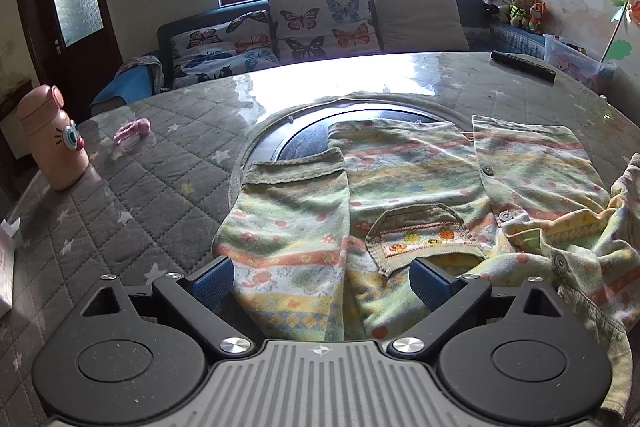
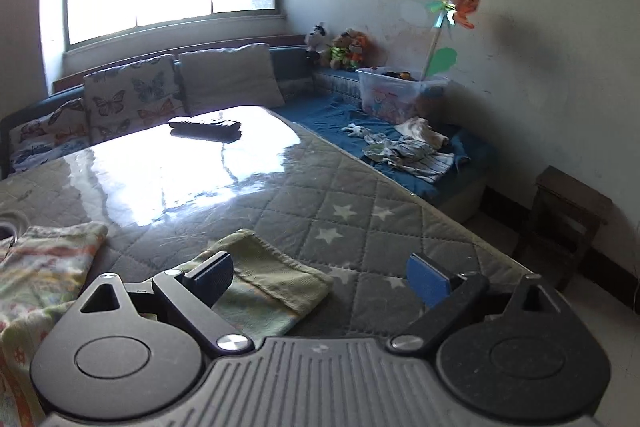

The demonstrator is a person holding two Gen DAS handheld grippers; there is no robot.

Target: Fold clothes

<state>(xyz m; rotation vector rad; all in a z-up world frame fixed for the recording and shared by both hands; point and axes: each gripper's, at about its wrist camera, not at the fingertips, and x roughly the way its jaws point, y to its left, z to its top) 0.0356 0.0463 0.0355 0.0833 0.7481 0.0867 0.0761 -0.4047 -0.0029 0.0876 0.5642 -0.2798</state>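
A small patterned cardigan [image 1: 416, 171] in green, orange and yellow stripes lies spread on the quilted grey table cover [image 1: 132, 187]. Its left sleeve [image 1: 288, 219] is folded in over the body, and a small pocket [image 1: 424, 239] shows near the middle. My left gripper [image 1: 320, 279] hovers open just over the cardigan's near edge, with nothing between its blue pads. In the right wrist view the right sleeve cuff [image 2: 276, 279] lies flat on the table cover [image 2: 360, 203]. My right gripper [image 2: 320, 279] is open over that cuff, holding nothing.
A pink bottle [image 1: 52, 139] and a small pink item [image 1: 132, 131] sit at the table's left. A black remote [image 1: 524, 65] [image 2: 206, 127] lies at the far side. A sofa [image 1: 320, 23] with cushions stands behind, and a dark stool [image 2: 568, 223] is by the right wall.
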